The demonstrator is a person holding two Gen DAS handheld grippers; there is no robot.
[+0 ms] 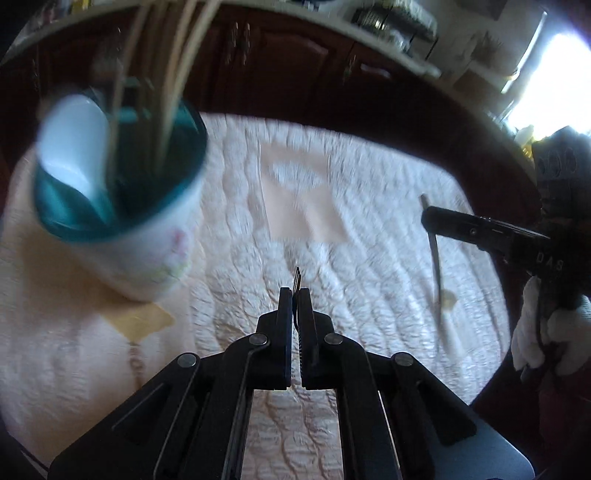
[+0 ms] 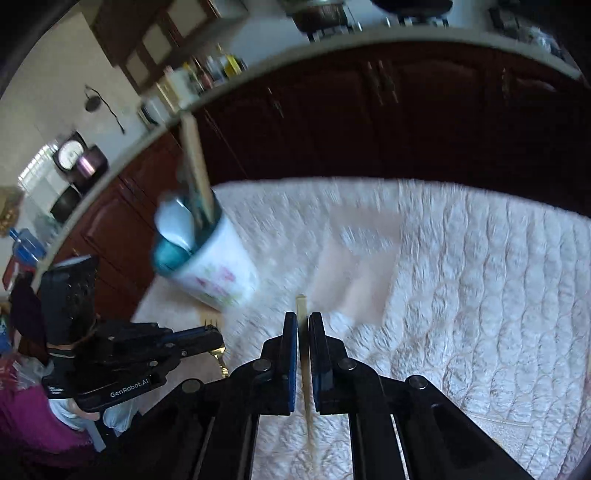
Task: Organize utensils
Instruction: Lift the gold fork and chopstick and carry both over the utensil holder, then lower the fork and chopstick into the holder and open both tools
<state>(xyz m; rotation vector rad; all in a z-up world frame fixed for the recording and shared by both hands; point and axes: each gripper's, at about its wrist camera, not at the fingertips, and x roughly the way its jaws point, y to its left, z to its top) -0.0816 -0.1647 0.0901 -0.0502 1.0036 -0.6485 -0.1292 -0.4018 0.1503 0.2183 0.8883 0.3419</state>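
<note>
Above quilted cloth (image 1: 369, 236), both tongs angled down

Kitchen in daylight, dark cabinets behind a quilted table top

A pale quilted cloth (image 2: 461, 295) covered the table; behind it ran dark reddish-brown cabinet doors (image 2: 406, 122) under a light countertop (image 1: 369, 33) crowded with blurred items. A bright window (image 1: 554, 74) glared at one side, and wall cupboards (image 2: 155, 40) hung on a pale wall.
</note>
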